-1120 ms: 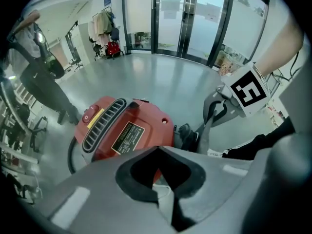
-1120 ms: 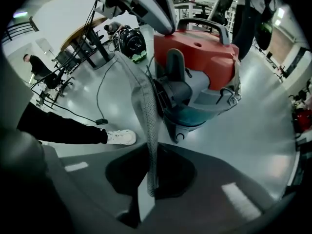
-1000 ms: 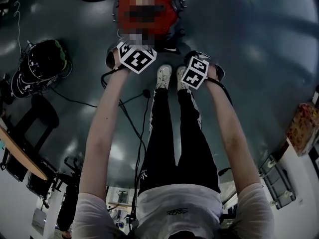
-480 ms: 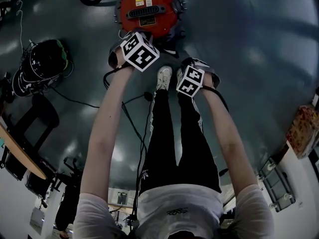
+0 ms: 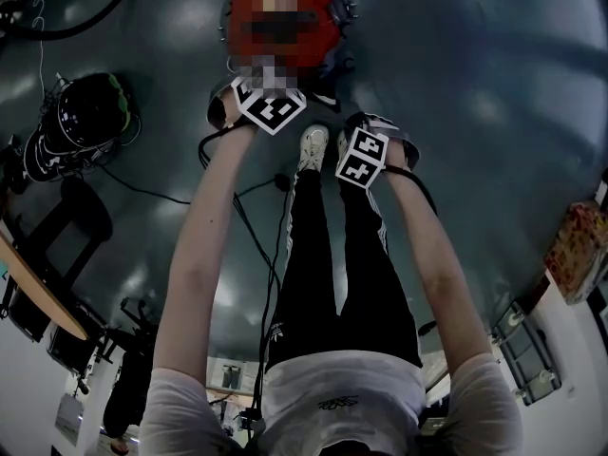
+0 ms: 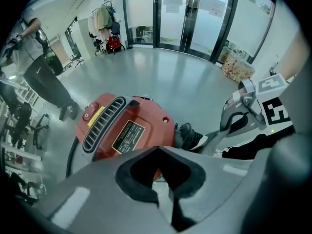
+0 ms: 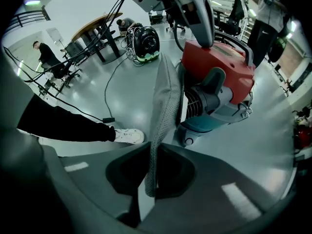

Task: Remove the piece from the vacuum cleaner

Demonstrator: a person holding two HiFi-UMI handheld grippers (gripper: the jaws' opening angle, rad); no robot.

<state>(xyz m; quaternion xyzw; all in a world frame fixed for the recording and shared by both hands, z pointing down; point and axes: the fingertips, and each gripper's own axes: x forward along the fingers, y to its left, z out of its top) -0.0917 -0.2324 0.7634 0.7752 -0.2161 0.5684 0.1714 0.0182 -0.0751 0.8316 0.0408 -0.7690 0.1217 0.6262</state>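
The red vacuum cleaner (image 5: pixel 328 27) stands on the grey floor just beyond my feet; it also fills the left gripper view (image 6: pixel 141 121) and the right gripper view (image 7: pixel 224 72). My right gripper (image 7: pixel 148 152) is shut on a flat grey mesh piece (image 7: pixel 165 106), which stands upright out of the jaws beside the vacuum's teal and grey end. My left gripper (image 6: pixel 160 152) is shut with nothing in it, close over the vacuum's red top. In the head view the left gripper (image 5: pixel 269 105) is at the vacuum's near edge and the right gripper (image 5: pixel 366 155) lies by my shoes.
A black round machine (image 5: pixel 81 126) with coiled cables sits at the left. A cable (image 5: pixel 249 217) runs across the floor past my white shoes (image 5: pixel 312 145). A wooden table (image 5: pixel 28 293) is at lower left, a patterned box (image 5: pixel 575 245) at right. A person (image 6: pixel 46 77) stands farther off.
The left gripper's marker cube has turned and shifted slightly by the vacuum. The right gripper has dropped a little towards my shoes. The black hose at top left has swung out leftwards.
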